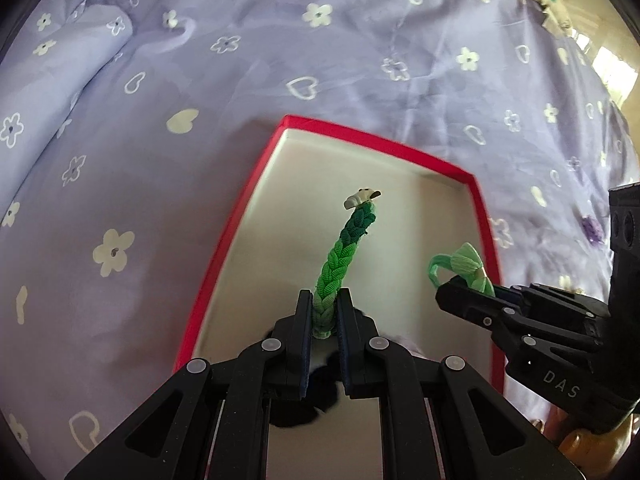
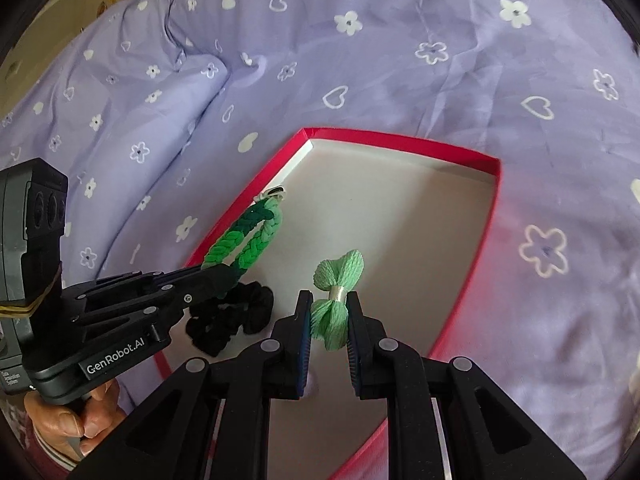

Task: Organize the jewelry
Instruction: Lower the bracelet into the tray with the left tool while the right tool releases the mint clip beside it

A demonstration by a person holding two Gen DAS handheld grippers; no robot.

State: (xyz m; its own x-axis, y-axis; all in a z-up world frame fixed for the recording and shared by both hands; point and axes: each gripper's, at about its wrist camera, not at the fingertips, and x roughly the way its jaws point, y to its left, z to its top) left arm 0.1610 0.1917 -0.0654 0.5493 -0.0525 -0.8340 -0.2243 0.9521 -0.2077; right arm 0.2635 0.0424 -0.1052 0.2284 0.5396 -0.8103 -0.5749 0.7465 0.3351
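Two pieces hang over the red box (image 2: 472,152) — left gripper (image 1: 324,312) clamps the braided band (image 1: 340,256), right gripper (image 2: 330,320) pinches the green bow (image 2: 336,280) at 3 o'clock, ready for dropping in.

Right gripper (image 2: 329,334) fingers clamp mint bow (image 2: 335,300) above red box (image 2: 400,137)

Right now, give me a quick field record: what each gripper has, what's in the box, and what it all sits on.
left gripper: shut on the green braided hair tie, held above the box
right gripper: shut on the light green bow hair tie, also over the box
box: red rim, white inside, open, no lid in view
in box: black scrunchie lying on the floor near the left wall
surface: lilac bedding printed with white flowers and hearts
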